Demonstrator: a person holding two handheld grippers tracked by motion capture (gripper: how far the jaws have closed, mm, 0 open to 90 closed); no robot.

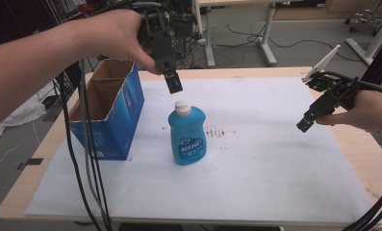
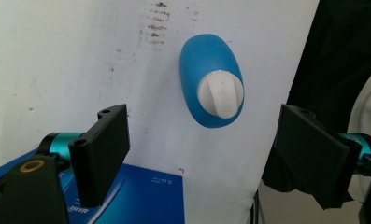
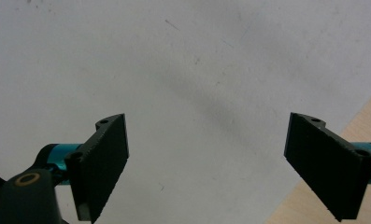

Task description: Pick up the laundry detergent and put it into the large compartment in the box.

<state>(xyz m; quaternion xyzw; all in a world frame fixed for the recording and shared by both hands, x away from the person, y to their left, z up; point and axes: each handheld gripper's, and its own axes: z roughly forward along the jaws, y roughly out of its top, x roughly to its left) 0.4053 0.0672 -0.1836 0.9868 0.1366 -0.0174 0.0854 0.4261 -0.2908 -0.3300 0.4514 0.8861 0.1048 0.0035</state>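
- The step in hand seems to be the reach for the blue bottle (image 1: 187, 135). To do it well, I think the left tool (image 1: 173, 83) should come straight down with its jaws on both sides of the white cap (image 1: 182, 107), so that it closes on the neck and does not push the bottle over.
- In the left gripper view the left tool (image 2: 202, 144) is spread wide and holds nothing. The bottle (image 2: 206, 70) is in the upper middle of the frame, above the gap between the jaws, and they do not touch it.
- In the high view the bottle stands upright in the centre, on the white sheet (image 1: 256, 163) of the surface, just right of the blue box (image 1: 126, 110).
- The right tool (image 1: 310, 120), at the right edge, is well apart from the bottle. In its own view the right tool (image 3: 206, 163) is also spread and empty.
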